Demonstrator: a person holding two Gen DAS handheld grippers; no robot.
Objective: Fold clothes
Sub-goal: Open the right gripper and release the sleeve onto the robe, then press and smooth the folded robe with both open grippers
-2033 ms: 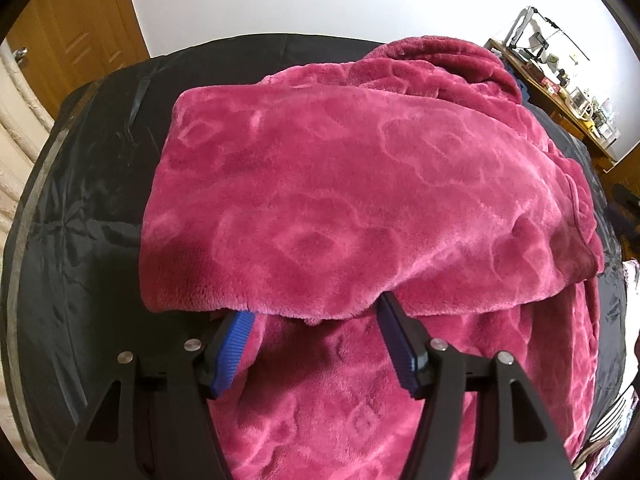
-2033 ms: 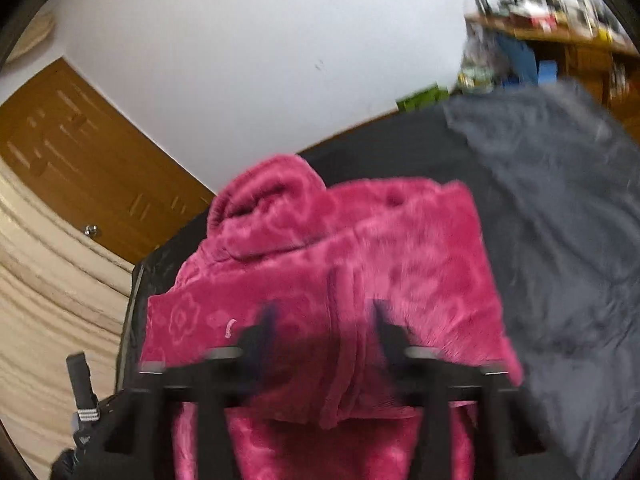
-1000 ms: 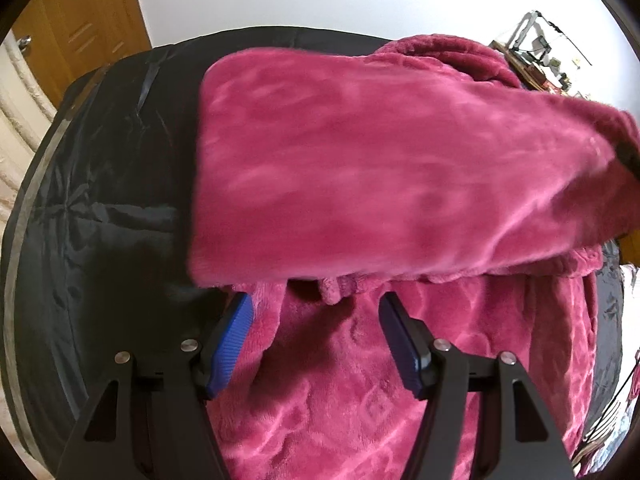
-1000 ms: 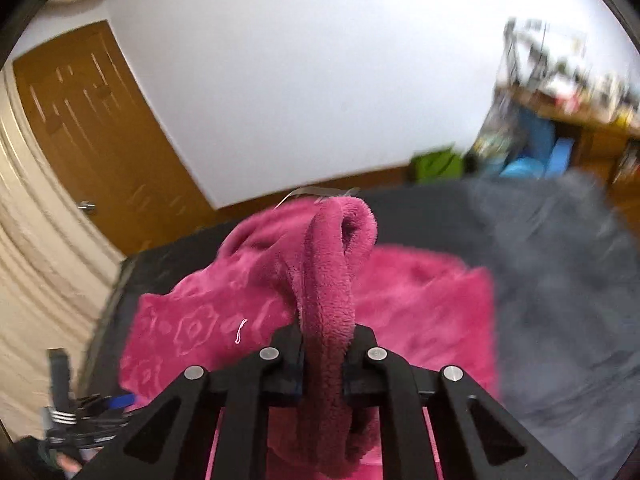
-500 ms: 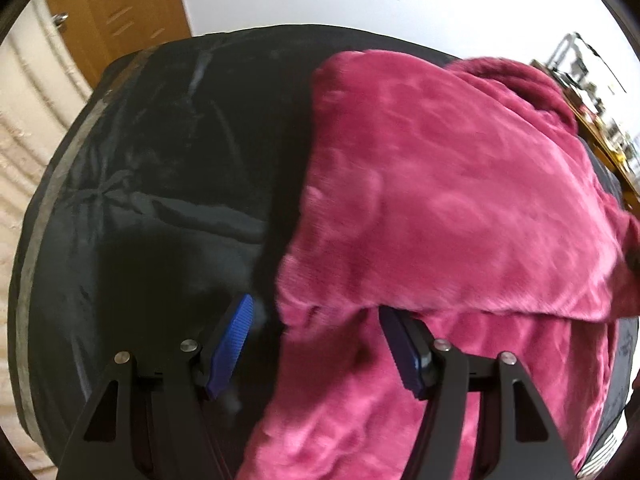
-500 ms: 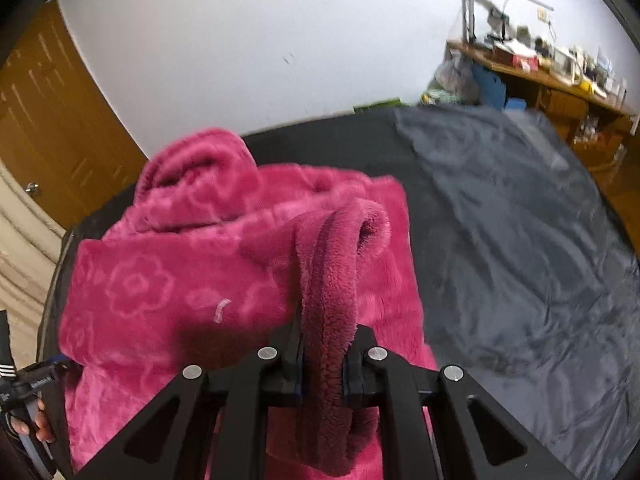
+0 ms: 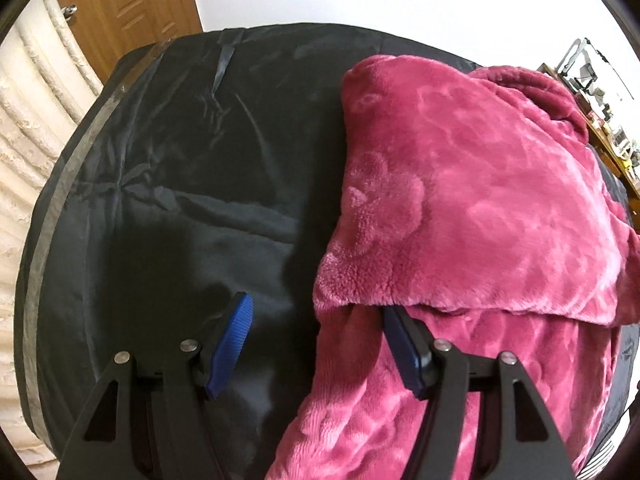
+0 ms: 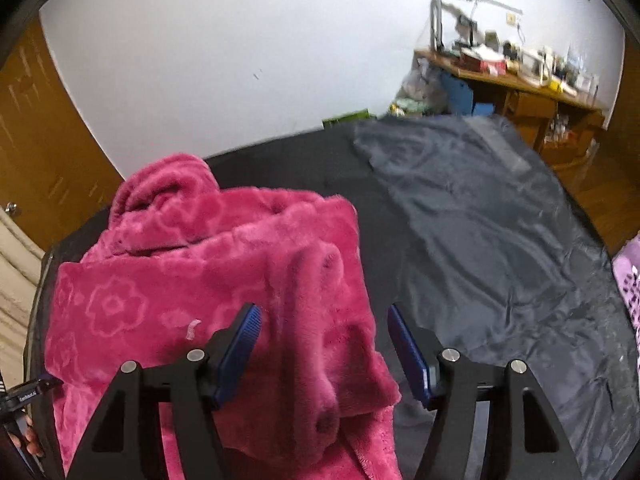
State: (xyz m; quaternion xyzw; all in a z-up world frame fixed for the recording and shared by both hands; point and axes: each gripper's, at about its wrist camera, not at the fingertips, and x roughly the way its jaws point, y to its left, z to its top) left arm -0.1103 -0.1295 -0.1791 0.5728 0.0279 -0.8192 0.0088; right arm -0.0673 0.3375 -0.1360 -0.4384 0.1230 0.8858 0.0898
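Left wrist view: your left tool (image 7: 316,320) hangs released, its pads spread and gripping nothing. The one robe (image 7: 460,220) lies on the black sheet (image 7: 180,200), filling the frame from 1 to 5 o'clock. Its folded top layer ends in a fluffy edge just ahead of the tool; the right pad is tucked under that edge, the left pad (image 7: 232,334) hangs over bare sheet. I judge the risk here to be snagging: if you pull away without care, that right pad could drag the layer and undo the fold.

Right wrist view: your right tool (image 8: 324,340) has just been opening, and its pads now stand apart with a thick ridge of robe (image 8: 208,280) between them, not pinched. The robe sits at 9 to 6 o'clock, its hood rolled up at 11. Plush fabric clings, so lifting off fast may carry the ridge along and rumple the stack.

Count: one robe, one black sheet, two tools, one patterned lilac cloth (image 8: 628,280) at 3 o'clock, one cluttered counter (image 8: 512,76) at 1.
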